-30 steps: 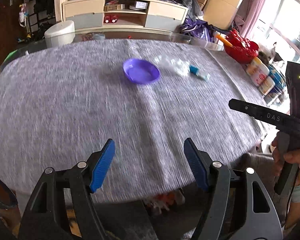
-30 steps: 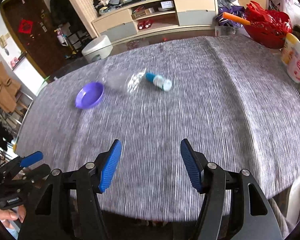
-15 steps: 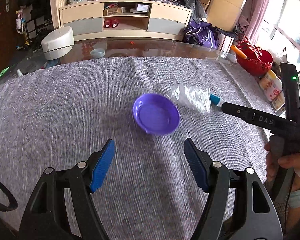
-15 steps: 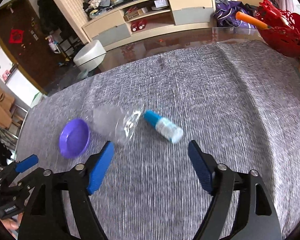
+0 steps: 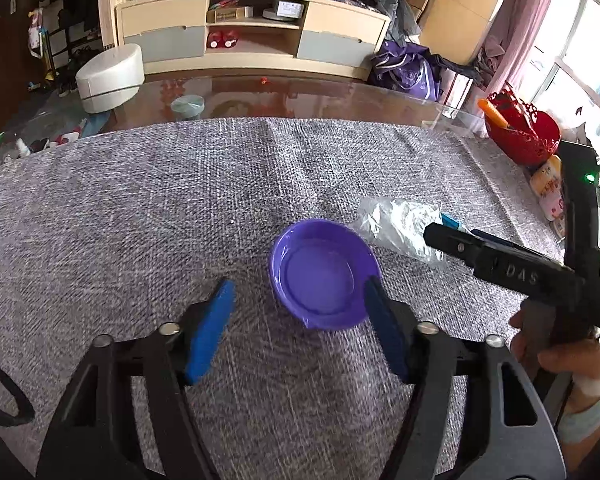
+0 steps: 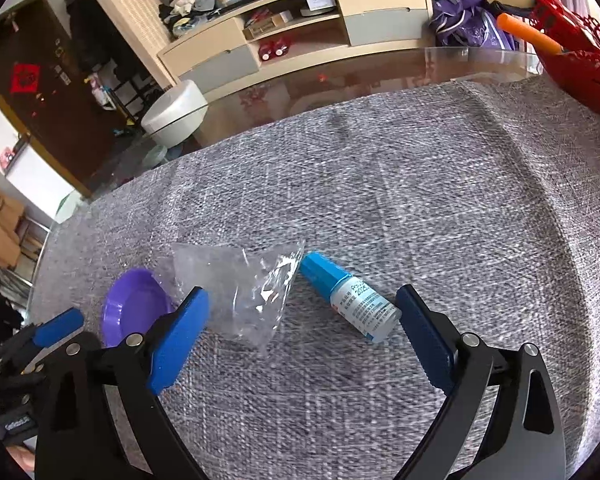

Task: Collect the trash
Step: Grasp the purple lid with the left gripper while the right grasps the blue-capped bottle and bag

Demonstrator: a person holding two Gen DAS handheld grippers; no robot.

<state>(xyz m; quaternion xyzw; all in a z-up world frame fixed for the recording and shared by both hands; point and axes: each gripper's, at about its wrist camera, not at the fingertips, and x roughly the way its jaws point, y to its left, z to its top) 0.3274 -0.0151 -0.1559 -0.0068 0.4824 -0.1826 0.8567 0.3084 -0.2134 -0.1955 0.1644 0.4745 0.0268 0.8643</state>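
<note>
Covering the table: grey woven cloth (image 6: 420, 184), stopping short of the far glass edge.
Purple round plastic dish (image 5: 324, 274): mid-cloth, partly between the left gripper (image 5: 300, 328) pads, nearer the right-hand one; jaws spread, just narrowing, nothing pinched.
Crumpled clear plastic wrapper (image 6: 244, 292): just beside the dish.
Small blue-capped white bottle (image 6: 348, 300): lying flat, touching the wrapper.
Right gripper (image 6: 304, 332): jaws just widened, spread, straddling wrapper and bottle, pinching neither.

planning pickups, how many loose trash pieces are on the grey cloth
2: a clear plastic wrapper beside the purple bowl, and a small blue-capped bottle right of the wrapper.
</note>
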